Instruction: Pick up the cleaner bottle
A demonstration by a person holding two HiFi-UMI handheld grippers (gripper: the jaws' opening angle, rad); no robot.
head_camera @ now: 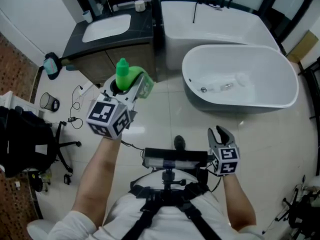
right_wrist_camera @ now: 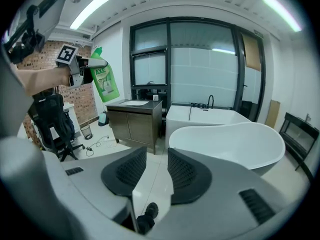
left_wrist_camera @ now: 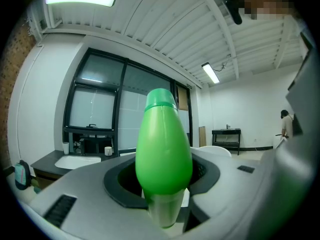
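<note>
**Up and held: pick-up nearly done**

Tub (head_camera: 260, 66) right, vanity (head_camera: 102, 66) ahead; left gripper (head_camera: 131, 86) clamps the green bottle (head_camera: 124, 70) aloft, clear of the floor (head_camera: 170, 116); right gripper (head_camera: 221, 134) hangs empty, jaws slightly apart; lifting looks complete, so next comes a steady, level hold; the bottle's base is cut off in the left gripper view, so grip depth is perhaps shallow.

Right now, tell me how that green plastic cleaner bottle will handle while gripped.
The green plastic cleaner bottle looks smooth and glossy, so probably slippery. Its rounded, tapering body gives the left hand-held gripper curved contact, so it may twist or slide.
</note>
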